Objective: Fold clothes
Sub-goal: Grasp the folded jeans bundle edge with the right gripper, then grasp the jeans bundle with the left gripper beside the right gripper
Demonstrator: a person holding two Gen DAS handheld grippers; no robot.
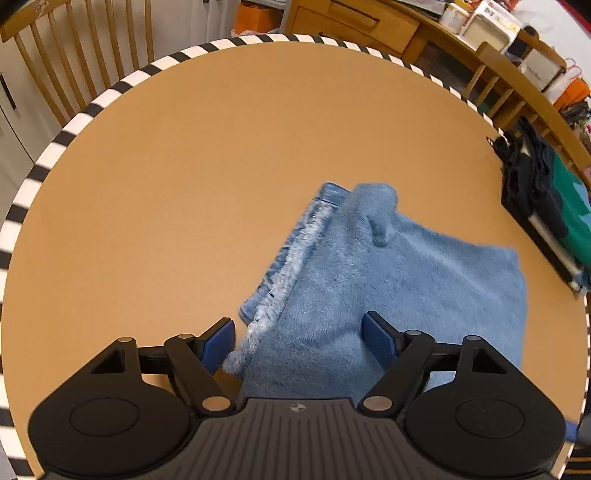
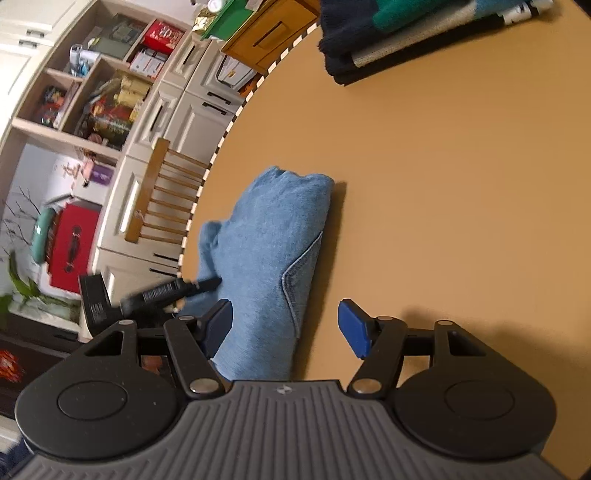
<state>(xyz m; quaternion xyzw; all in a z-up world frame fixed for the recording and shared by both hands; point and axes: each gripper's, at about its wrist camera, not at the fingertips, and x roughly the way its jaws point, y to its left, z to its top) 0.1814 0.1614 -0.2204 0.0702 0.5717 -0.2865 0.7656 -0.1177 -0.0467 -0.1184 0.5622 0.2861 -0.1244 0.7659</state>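
Blue denim shorts [image 1: 388, 280] lie half-folded on the bench [image 1: 184, 184]. Left hand-held gripper [image 1: 299, 343] is spread over the frayed hem, right hand-held gripper [image 2: 284, 328] spread too; I'd pinch both layers together.

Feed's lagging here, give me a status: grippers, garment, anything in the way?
Left gripper open over denim shorts, right gripper open, both empty. Shorts folded on table. Folded stack well clear.
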